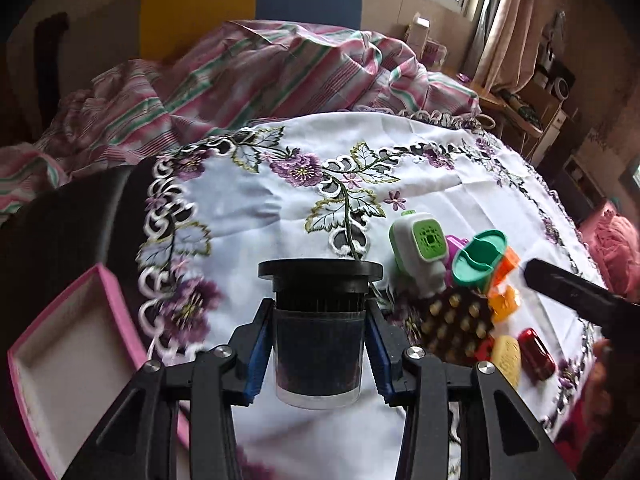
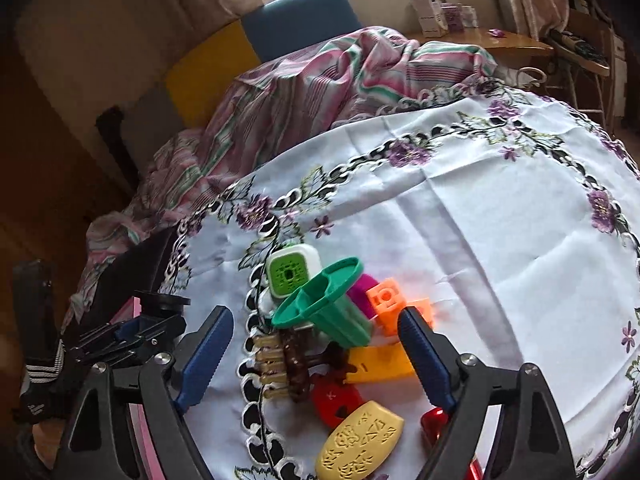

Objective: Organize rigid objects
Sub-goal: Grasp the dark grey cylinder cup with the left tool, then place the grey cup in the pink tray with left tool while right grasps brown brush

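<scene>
Clamped between the left gripper [image 1: 319, 334] pads, black-lidded jar [image 1: 319, 320] is riding just right of the empty pink box [image 1: 60, 356]. Right gripper [image 2: 316, 354] is gaping wide, holding nothing, straddling the toy pile [image 2: 328, 320]. Sorting is barely starting.

Box [image 1: 60, 364] left of the toy pile [image 1: 472, 292] on the tablecloth [image 1: 440, 184].

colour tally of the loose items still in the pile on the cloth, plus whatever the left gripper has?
Green: 2, the green-faced white block and teal flanged piece
Magenta: 1
Orange: 2
Yellow: 2
Red: 2
Brown pegged: 1
Black pot in left gripper: 1
Total: 11
</scene>
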Available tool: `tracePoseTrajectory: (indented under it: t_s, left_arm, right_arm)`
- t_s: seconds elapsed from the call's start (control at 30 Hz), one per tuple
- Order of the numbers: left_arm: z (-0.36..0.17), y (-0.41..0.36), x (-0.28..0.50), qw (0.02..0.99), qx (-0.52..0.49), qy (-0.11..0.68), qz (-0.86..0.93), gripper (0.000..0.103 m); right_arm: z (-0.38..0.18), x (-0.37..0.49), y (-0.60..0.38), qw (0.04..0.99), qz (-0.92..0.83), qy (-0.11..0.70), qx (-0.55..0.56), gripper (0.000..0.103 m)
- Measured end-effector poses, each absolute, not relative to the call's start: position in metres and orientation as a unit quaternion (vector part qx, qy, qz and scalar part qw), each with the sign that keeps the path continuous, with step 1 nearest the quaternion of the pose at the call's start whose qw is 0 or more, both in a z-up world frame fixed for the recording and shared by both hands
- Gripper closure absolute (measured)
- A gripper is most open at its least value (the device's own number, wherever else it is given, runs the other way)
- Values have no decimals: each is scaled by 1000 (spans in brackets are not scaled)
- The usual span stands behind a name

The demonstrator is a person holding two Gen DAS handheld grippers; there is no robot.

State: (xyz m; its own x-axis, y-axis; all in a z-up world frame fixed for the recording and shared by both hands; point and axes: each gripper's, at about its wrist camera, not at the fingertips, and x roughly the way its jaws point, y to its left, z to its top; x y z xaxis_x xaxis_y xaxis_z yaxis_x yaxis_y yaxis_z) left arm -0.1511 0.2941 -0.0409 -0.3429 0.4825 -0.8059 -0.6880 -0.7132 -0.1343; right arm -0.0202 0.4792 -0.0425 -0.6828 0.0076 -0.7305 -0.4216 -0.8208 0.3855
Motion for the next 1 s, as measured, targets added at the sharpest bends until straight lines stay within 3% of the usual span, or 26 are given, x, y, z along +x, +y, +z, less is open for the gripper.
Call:
tracePoseTrajectory:
  t_s: [0.13,0.7,0.77,1.0]
  left_arm:
    - [-33,266,-133,355,-440,96,819,59]
    - [-26,150,-82,303,-431,25,849,59]
    - [-25,132,-79,290,-431,14,854,59]
    - [-26,74,-60,248,-428,-11,869,59]
  right_arm:
    - [-50,-31,458,78,877,241,-408,23]
    - [-89,-58,434,96,854,159,-487,56]
    - [-91,-58,433,99,854,156,-487,64]
    - [-88,-56,429,103,855,149,-487,67]
